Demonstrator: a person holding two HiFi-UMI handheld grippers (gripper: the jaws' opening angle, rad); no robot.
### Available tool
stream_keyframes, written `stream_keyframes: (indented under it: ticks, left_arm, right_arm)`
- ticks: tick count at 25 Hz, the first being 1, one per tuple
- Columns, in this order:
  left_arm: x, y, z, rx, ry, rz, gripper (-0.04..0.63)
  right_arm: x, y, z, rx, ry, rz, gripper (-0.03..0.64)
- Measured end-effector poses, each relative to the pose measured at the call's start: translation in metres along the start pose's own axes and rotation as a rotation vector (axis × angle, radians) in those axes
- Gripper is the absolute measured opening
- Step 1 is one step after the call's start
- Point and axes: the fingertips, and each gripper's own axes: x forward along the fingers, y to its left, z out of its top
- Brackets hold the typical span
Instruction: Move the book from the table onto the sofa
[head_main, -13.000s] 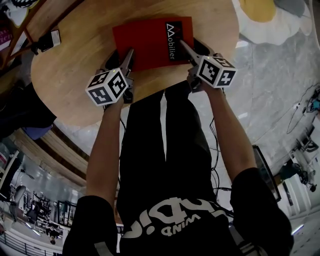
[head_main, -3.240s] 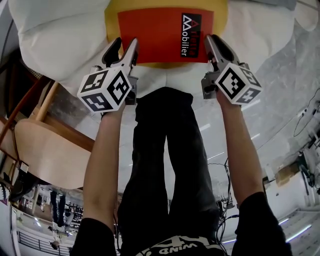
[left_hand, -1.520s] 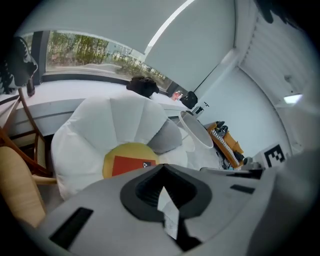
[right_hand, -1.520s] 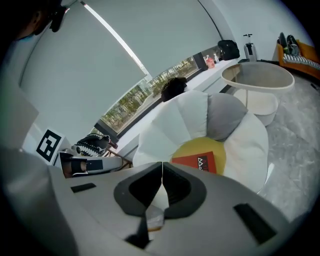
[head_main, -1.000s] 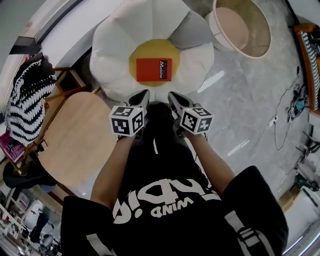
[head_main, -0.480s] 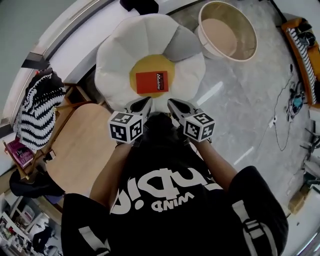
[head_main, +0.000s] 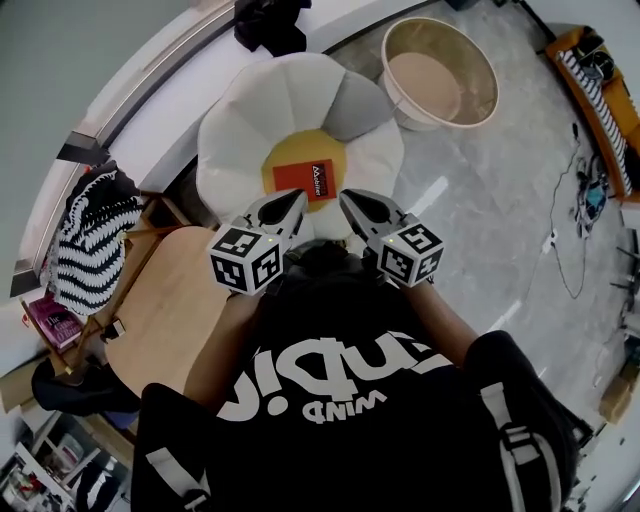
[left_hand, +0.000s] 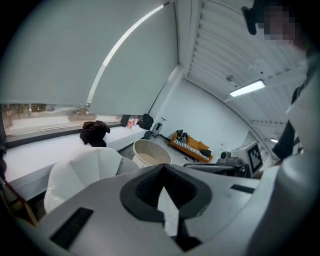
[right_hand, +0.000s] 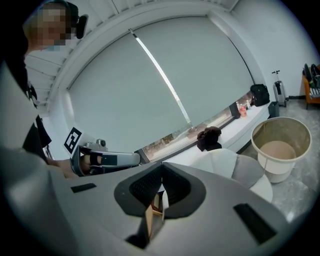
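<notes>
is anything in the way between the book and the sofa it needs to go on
Nothing visible does. The book already lies flat on the yellow middle of the sofa. The left gripper and right gripper are shut and empty, held up off it.

Ahead of jaws: flower sofa (head_main: 240, 130), low | ahead-right: round tub (head_main: 425, 118) | left of jaws: wooden table (head_main: 160, 290) | right of jaws: open floor (head_main: 500, 200), passable

sofa (head_main: 245, 120) (flower-shaped): red book (head_main: 305, 179) on yellow centre | floor (head_main: 480, 220): sofa, round tub (head_main: 440, 80)
</notes>
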Motion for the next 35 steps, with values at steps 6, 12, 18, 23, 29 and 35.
stream_keyframes:
  ticks: [6, 12, 18, 23, 29, 35]
  left_arm:
    - [-0.011, -0.017, 0.022, 0.034, -0.053, -0.033, 0.008]
    - [-0.027, -0.029, 0.036, 0.093, -0.101, -0.039, 0.008]
    - [-0.036, -0.032, 0.054, 0.163, -0.195, -0.04, 0.008]
    - [-0.038, -0.041, 0.065, 0.229, -0.262, -0.053, 0.008]
    - [-0.039, -0.042, 0.071, 0.276, -0.308, -0.057, 0.008]
    - [-0.041, -0.037, 0.076, 0.275, -0.329, -0.021, 0.008]
  right_arm:
    - [-0.02, 0.013, 0.02, -0.066, -0.046, 0.016, 0.002]
    - [-0.032, 0.025, 0.036, -0.107, -0.092, 0.039, 0.002]
    - [-0.036, 0.034, 0.067, -0.19, -0.175, 0.05, 0.002]
    - [-0.038, 0.035, 0.081, -0.236, -0.226, 0.05, 0.002]
    - [-0.041, 0.04, 0.089, -0.273, -0.277, 0.064, 0.002]
    - [-0.042, 0.036, 0.094, -0.269, -0.294, 0.064, 0.002]
